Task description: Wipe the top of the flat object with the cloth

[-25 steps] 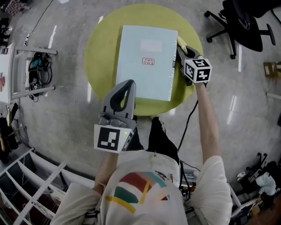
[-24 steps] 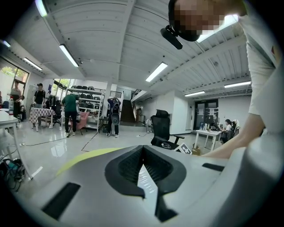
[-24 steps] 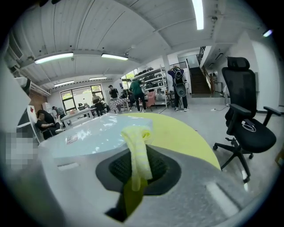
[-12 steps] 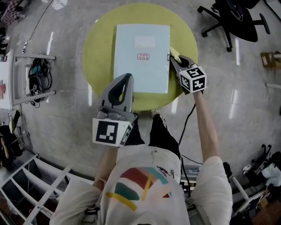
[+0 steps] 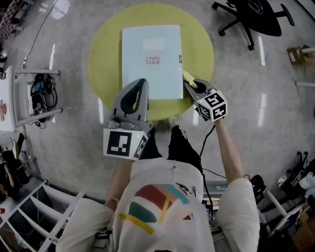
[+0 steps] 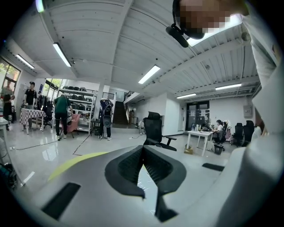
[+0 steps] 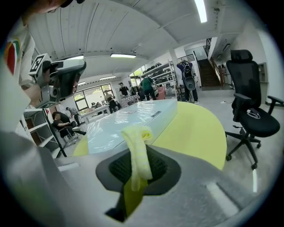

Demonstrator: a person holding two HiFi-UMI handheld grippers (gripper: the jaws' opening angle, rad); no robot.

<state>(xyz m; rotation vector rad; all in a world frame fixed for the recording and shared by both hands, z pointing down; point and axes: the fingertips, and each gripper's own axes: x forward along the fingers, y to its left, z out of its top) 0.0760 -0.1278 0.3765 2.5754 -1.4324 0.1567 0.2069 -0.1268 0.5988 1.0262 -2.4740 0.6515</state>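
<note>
A pale blue flat object (image 5: 151, 61) wrapped in clear film lies on the round yellow table (image 5: 199, 44). My right gripper (image 5: 189, 81) is shut on a yellow cloth (image 5: 188, 76) at the object's near right corner, over the table. In the right gripper view the cloth (image 7: 138, 148) sticks up between the jaws, with the flat object (image 7: 128, 119) just ahead to the left. My left gripper (image 5: 141, 82) is shut and holds nothing, its tips over the object's near left edge. In the left gripper view its jaws meet with nothing between them (image 6: 143, 150).
A black office chair (image 5: 256, 12) stands beyond the table at the right. A metal rack with cables (image 5: 37, 88) stands on the floor to the left, white shelving (image 5: 34, 211) at the lower left. People and desks show far off in both gripper views.
My right gripper has slid with the cloth along the object's right edge, from its far part to its near corner. The left gripper stays at the near left edge.
</note>
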